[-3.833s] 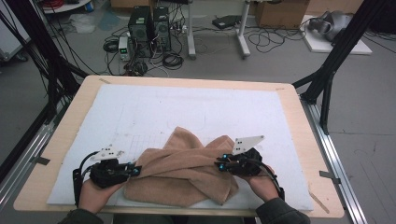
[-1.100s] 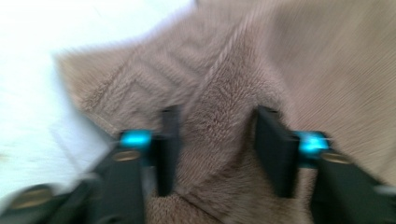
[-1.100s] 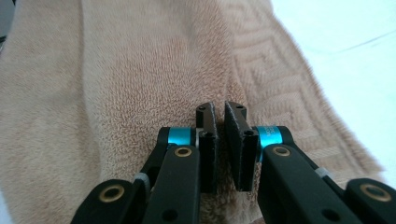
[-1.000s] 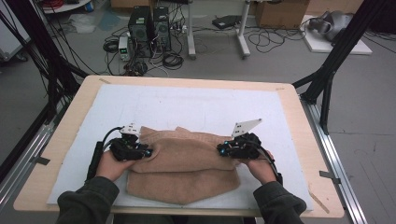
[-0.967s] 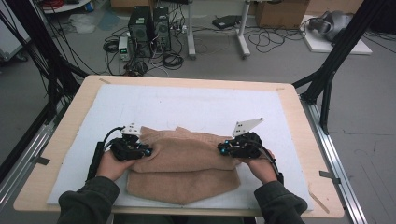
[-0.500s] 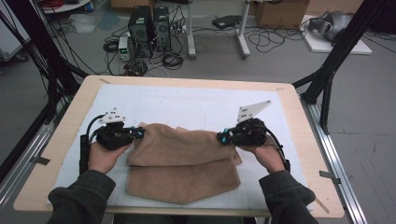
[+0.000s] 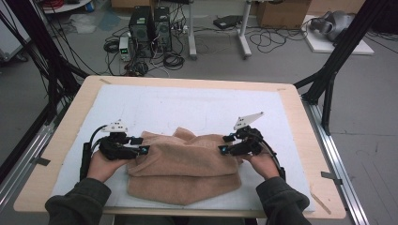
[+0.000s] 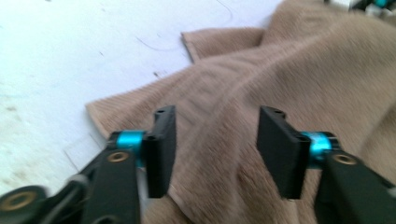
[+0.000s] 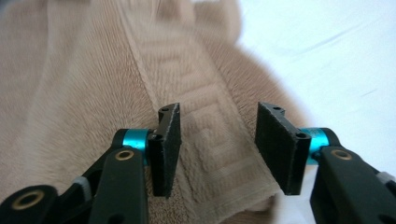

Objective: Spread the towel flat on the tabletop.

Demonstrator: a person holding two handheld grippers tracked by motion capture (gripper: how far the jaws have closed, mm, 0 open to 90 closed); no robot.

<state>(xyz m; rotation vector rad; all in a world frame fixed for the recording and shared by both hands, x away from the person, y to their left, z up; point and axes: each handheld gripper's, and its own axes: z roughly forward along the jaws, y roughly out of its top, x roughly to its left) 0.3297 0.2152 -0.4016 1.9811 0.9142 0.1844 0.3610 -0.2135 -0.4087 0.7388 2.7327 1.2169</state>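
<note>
Towel (image 7: 183, 166) is laid folded at the table's (image 7: 61, 140) near edge. Left gripper (image 8: 215, 135) and right gripper (image 9: 217, 135) have just been opened, nothing held; corners should be regripped squarely.

Both grippers black: left gripper (image 7: 139, 145), right gripper (image 7: 226, 144). Flat ribbed black pads (image 8: 162, 148), cyan anodised collars behind them, brass-coloured pivot screws on the linkage arms. Grey three-cornered plates on top, black cables trailing. Sleeves (image 7: 77, 201) dark olive-grey.
</note>
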